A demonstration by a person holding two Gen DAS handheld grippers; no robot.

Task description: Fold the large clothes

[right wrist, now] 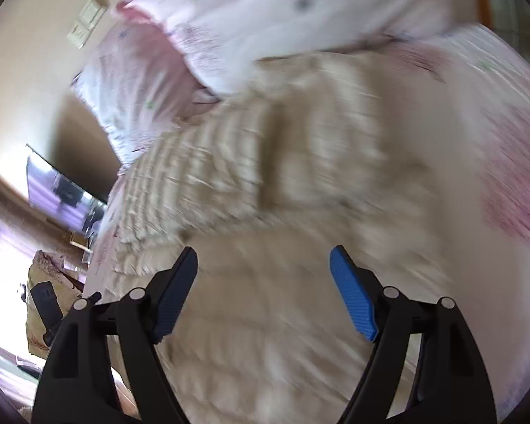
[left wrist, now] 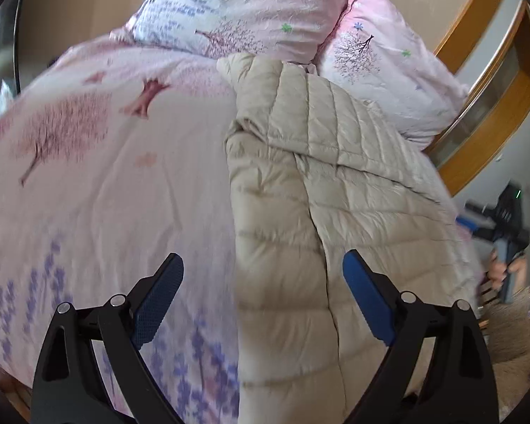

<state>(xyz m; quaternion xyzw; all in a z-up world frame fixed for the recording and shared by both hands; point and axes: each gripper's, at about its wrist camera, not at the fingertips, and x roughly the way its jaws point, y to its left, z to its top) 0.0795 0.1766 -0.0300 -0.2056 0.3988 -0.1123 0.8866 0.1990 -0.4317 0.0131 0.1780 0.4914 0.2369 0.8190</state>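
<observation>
A beige quilted puffer jacket (left wrist: 335,183) lies on the pink floral bed cover (left wrist: 123,162), its left side folded over along a lengthwise seam. My left gripper (left wrist: 263,268) is open and empty, hovering above the jacket's near left edge. In the right wrist view the same jacket (right wrist: 282,194) fills the middle, heavily blurred. My right gripper (right wrist: 263,265) is open and empty above the jacket's near part. The other gripper and the hand holding it (left wrist: 508,247) show at the far right of the left wrist view.
Two pink-and-white floral pillows (left wrist: 251,10) lie at the head of the bed beyond the jacket. A wooden door frame (left wrist: 494,81) stands at the right. A dark screen (right wrist: 67,190) and cluttered furniture (right wrist: 49,304) sit beside the bed at the left.
</observation>
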